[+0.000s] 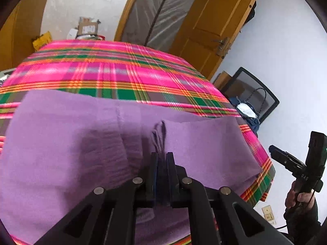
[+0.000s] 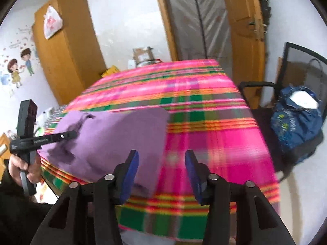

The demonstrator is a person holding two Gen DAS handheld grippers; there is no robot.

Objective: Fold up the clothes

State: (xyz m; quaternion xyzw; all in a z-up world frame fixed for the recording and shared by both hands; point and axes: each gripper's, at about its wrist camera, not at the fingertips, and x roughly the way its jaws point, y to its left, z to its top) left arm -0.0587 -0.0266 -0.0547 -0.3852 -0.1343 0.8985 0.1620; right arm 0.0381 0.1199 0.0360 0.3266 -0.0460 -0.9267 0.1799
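White walls (image 2: pixel 126 20), a wooden wardrobe (image 2: pixel 67 47), an open wooden door (image 1: pixel 212 18), a black chair (image 2: pixel 302 69).

A lived-in room of a home. A wooden wardrobe (image 2: pixel 67 40) stands against a white wall with cartoon stickers of two children (image 2: pixel 18 69); a panelled wooden door (image 1: pixel 206 20) hangs open on a plastic-sheeted doorway (image 2: pixel 196 20). A bright plaid cloth (image 1: pixel 114 69) covers the bench, cardboard boxes (image 1: pixel 86 27) sit behind it, and a mesh chair (image 2: pixel 302 61) carries a blue bag (image 2: pixel 296 118).

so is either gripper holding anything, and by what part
The left gripper pinches a bunched fold of the purple cloth. The right gripper is open, holding nothing.
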